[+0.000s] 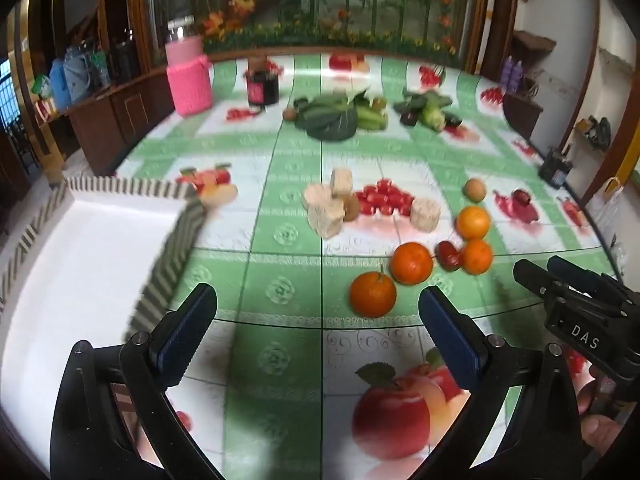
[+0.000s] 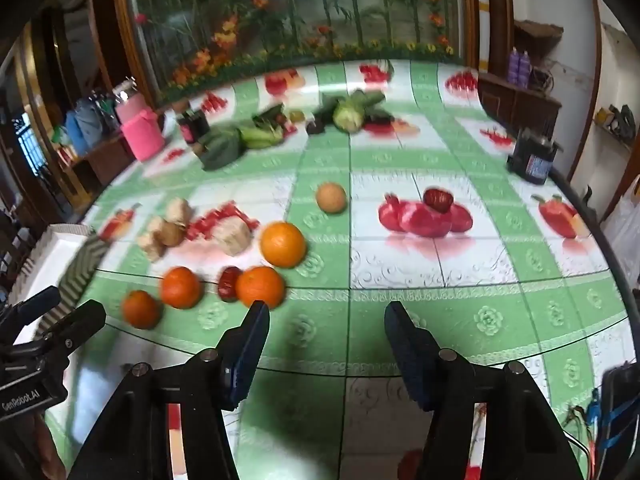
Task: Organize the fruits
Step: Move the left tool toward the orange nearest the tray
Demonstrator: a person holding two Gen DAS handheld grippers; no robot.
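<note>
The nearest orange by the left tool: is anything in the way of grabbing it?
Nothing visible is. The left tool is open and empty, and only bare tablecloth lies between it and the nearest orange. The other oranges sit behind that one.

The white tray point(image 1: 92, 248) runs off the left wrist view's left edge, its near end out of sight. In the right wrist view motion blur smears the greens point(image 2: 240, 138) near the table's far edge; a dark red fruit point(image 2: 229, 283) sits half hidden behind an orange point(image 2: 260, 286).
</note>
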